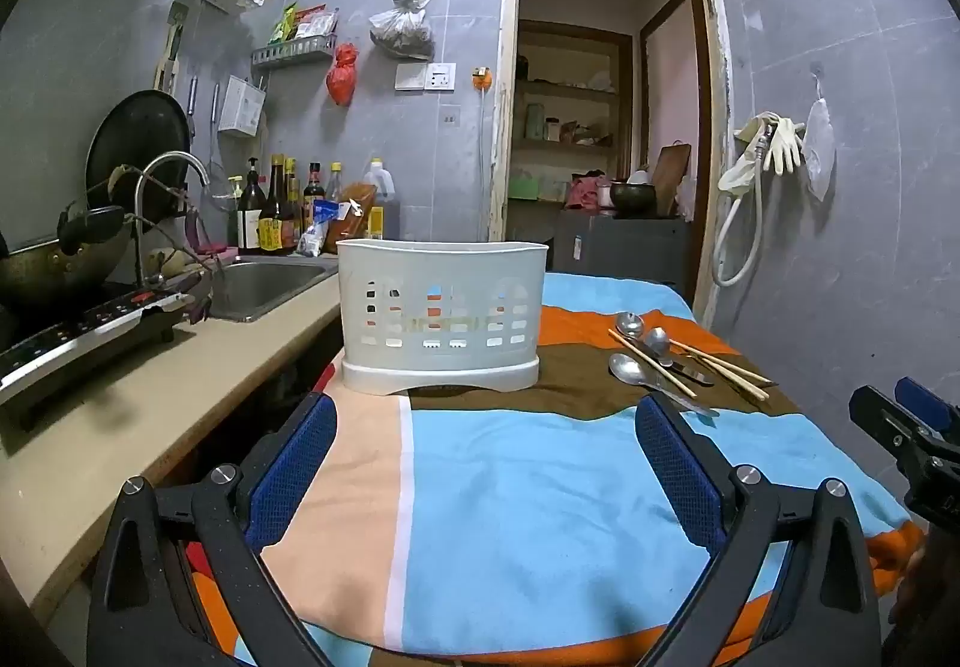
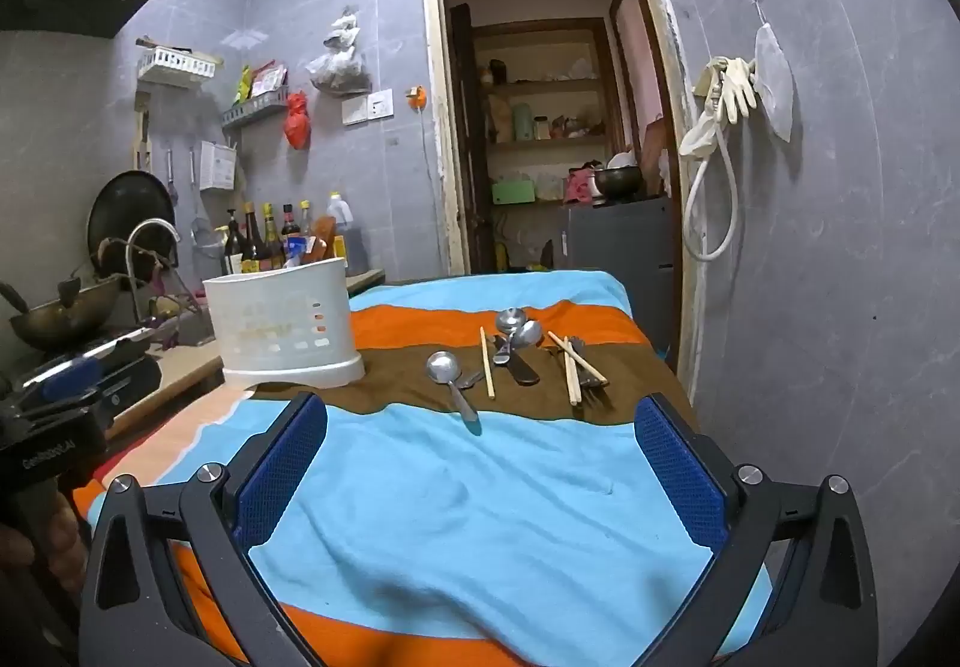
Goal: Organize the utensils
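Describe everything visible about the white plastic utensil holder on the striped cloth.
The white plastic utensil holder is a wide, oval-fronted caddy with smooth upper walls and rows of small square and arched cut-outs lower down. It sits on a slightly flared, stepped base with a shallow arch underneath. It stands upright, and no utensil sticks out above its rim. It rests at the cloth's far left corner, beside the beige countertop, on the multicoloured striped cloth. The spoons and chopsticks lie apart to its right; nothing else touches it.

To my left a steel sink [image 1: 264, 286] is sitting in the counter, its curved faucet [image 1: 171, 169] arching above, with dark sauce bottles [image 1: 279, 208] standing behind. Rubber gloves [image 1: 774, 142] are hanging on the right wall beside the open doorway [image 1: 600, 85].
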